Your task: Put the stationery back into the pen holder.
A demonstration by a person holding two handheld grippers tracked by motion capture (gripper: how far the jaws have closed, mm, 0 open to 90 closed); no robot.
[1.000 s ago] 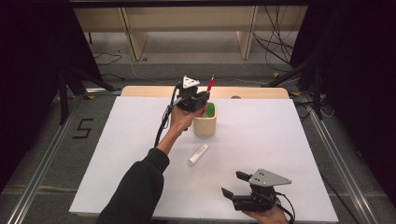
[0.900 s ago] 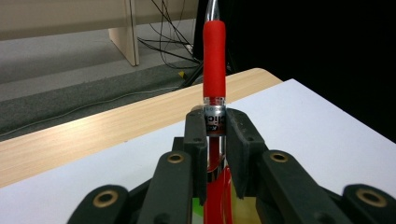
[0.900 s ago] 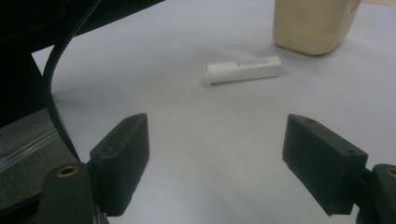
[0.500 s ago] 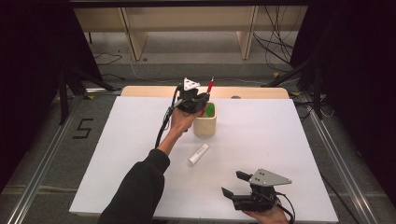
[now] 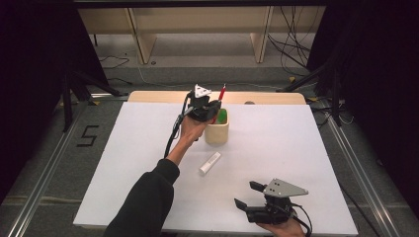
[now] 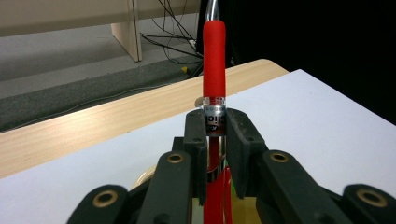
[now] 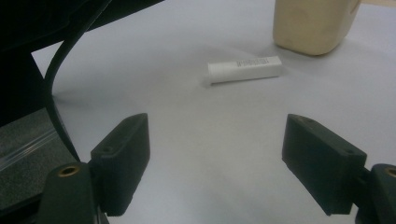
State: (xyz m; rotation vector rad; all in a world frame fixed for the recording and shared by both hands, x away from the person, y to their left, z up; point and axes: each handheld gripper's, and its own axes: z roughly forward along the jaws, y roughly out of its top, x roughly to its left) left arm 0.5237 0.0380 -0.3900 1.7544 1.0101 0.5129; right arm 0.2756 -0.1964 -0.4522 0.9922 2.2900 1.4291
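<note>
High view, left claw: the left claw (image 5: 211, 107) sits just above centre of the frame, right over the beige cup (image 5: 217, 132), closed on a red pen (image 5: 221, 97) whose tip sticks up and to the right.
High view, cup: it stands on the white table (image 5: 123, 163) with something green (image 5: 223, 115) already inside.
High view, tube: a small white tube (image 5: 209, 163) lies flat on the table below the cup, near it but apart.
High view, right claw: the right claw (image 5: 247, 195) rests at the lower right of the frame, spread wide, nothing in it.
Left gripper view: the two pads clamp the red pen (image 6: 214, 79) at its clear band in the middle of the frame; the pen stands almost upright, and the cup rim (image 6: 145, 176) peeks out beneath at lower centre.
Right gripper view: the jaws stand far apart at the bottom corners; the white tube (image 7: 244, 69) lies ahead at upper centre, the cup (image 7: 312, 25) at upper right.
Progress: I'd say the pen is about to drop into the cup but isn't released yet; the tube looks like what's left.
</note>
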